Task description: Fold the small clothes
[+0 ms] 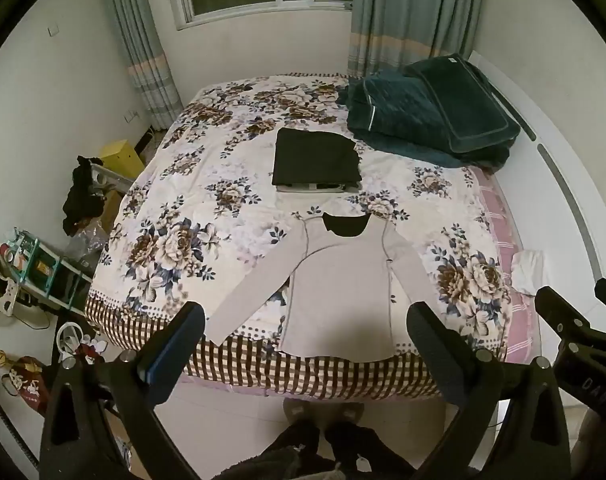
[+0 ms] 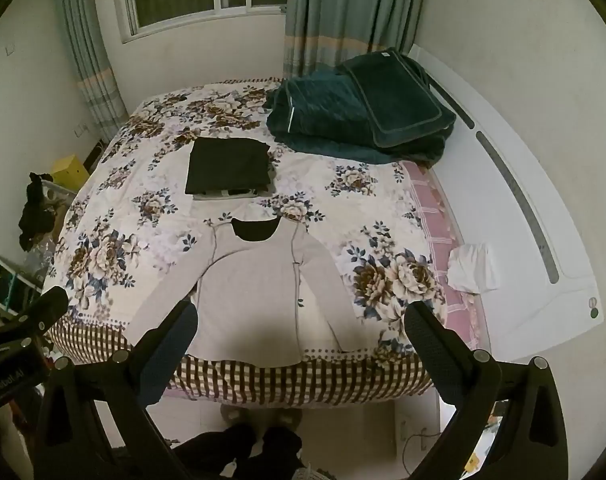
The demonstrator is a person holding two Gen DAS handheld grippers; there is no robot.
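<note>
— What is closest to you?

— My own fingers. My left gripper point(image 1: 305, 344) hangs above the near edge of the bed point(image 1: 239, 356), jaws spread wide with nothing between them. My right gripper point(image 2: 301, 340) is the same: wide apart, empty, held above the checked border of the bedspread.

— And the garment?

— The grey long-sleeved top point(image 1: 335, 292) lies flat on the floral bedspread, hem at the near edge, dark-lined neckline pointing away from me. One sleeve runs out diagonally toward the near left; the other lies straight down along the body's right side. In the right wrist view the grey long-sleeved top point(image 2: 251, 300) sits between my two fingers, untouched.

— Anything else on the bed?

— Just beyond the neckline, a folded black garment point(image 1: 317, 156) rests on a small pile. At the far right lies a heap of dark teal bedding point(image 1: 431, 112). A white cloth point(image 2: 475, 268) sits off the right edge of the bed.
</note>
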